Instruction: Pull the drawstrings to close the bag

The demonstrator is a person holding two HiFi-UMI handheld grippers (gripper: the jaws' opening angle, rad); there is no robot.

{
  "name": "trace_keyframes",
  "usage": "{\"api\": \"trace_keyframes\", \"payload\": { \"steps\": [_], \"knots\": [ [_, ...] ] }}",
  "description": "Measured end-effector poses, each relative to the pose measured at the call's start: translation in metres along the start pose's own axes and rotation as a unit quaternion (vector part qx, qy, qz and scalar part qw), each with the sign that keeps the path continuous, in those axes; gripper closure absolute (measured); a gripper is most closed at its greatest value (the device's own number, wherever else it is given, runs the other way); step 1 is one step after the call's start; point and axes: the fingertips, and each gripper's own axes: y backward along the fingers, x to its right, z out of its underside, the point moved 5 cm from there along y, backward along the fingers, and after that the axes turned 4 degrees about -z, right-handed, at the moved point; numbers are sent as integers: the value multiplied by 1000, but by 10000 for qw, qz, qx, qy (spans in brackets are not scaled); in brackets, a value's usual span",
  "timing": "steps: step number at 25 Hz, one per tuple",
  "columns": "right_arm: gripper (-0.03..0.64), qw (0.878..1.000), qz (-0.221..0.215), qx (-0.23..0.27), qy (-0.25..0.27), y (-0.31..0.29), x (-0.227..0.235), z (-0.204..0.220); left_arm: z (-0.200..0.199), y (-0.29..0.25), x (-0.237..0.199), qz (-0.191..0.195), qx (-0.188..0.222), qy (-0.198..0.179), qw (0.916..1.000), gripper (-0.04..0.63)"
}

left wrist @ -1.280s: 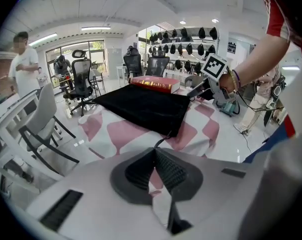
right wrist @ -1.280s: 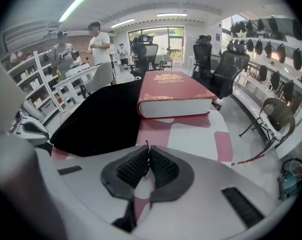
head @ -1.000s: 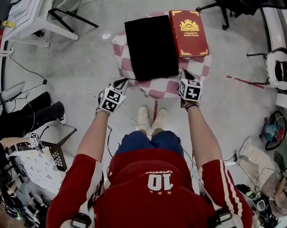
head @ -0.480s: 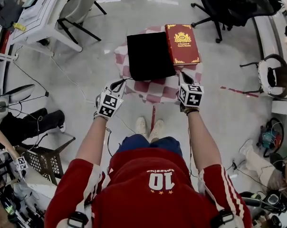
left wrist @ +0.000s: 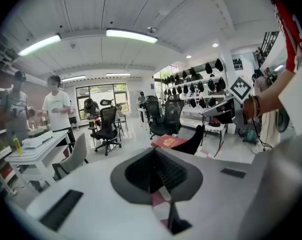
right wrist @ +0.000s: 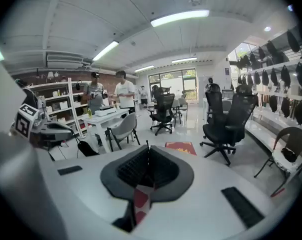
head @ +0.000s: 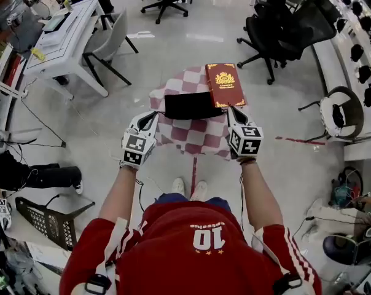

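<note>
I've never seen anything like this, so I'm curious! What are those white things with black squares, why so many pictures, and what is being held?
Each hand holds a tool called a gripper, with two jaws that pinch like tongs. The cubes with black squares are part of those tools. The picture from above comes from a camera on the person's head, looking down at the left gripper and the right gripper. The other two come from small cameras riding on each gripper, looking along its jaws. Below is a red-and-white checked cloth with a red book lying on it. A black bag is held up between the grippers. Both grippers are shut. The right one pinches a thin drawstring; the left one seems to pinch the other.
</note>
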Motion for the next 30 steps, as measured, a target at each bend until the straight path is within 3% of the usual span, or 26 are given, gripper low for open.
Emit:
{"api": "trace_keyframes", "payload": {
  "steps": [10, 15, 21, 30],
  "knots": [
    [591, 9957, -369, 815, 241, 70, -31, -71, -91, 26, 10, -122, 781, 805, 9936, 581],
    [591, 9912, -270, 1295, 73, 115, -25, -91, -126, 46, 10, -265, 1084, 860, 9900, 581],
    [591, 9872, -138, 1579, 153, 130, -31, -113, -160, 60, -2, -315, 1374, 932, 9856, 581],
    [591, 9841, 428, 1722, 25, 153, 0, -116, -165, 70, -15, -523, 1337, 959, 9850, 581]
  ]
}}
